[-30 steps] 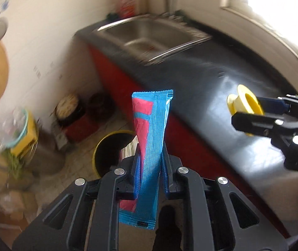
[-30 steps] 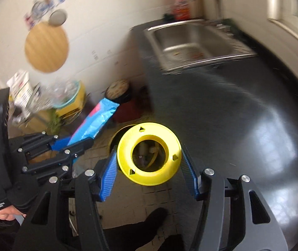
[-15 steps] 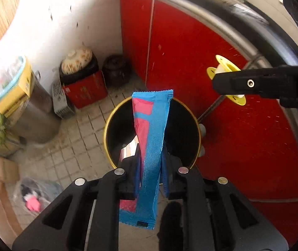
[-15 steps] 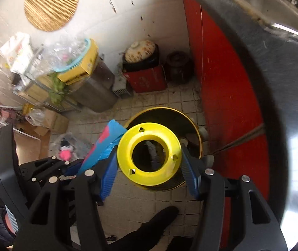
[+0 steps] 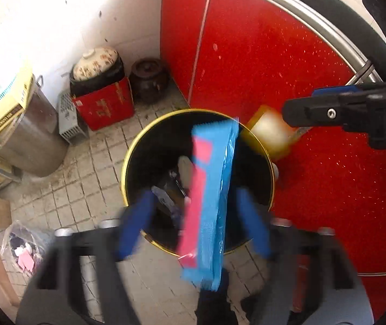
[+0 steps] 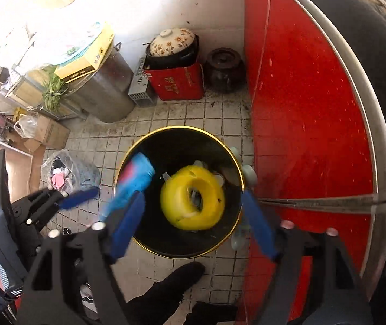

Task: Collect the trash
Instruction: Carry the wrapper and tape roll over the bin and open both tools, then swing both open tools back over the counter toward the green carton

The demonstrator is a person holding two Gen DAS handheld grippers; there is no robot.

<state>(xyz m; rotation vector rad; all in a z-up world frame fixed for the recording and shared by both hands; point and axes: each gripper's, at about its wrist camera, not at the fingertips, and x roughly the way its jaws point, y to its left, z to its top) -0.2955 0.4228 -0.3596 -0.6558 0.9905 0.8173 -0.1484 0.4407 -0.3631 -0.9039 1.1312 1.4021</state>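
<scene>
A black trash bin with a gold rim (image 5: 130, 159) (image 6: 127, 159) stands on the tiled floor, with litter inside. My left gripper (image 5: 193, 219) is open right above it; a blue and pink wrapper (image 5: 211, 197) (image 6: 136, 178) hangs loose between its spread fingers, touching neither. My right gripper (image 6: 193, 224) is open above the bin; a yellow tape spool (image 6: 193, 197) (image 5: 268, 135) is loose and blurred over the bin mouth. The right gripper's finger (image 5: 336, 111) shows in the left wrist view.
A red cabinet front (image 5: 287, 81) stands right of the bin, under the dark counter edge (image 6: 377, 75). A red box with a flowered pot (image 6: 176, 78), a dark jar (image 6: 225, 67) and a metal drum (image 6: 106, 86) stand by the wall. A plastic bag (image 6: 68, 170) lies left.
Both grippers have opened over the bin. The wrapper and the yellow spool have left the fingers and are dropping toward the bin.
</scene>
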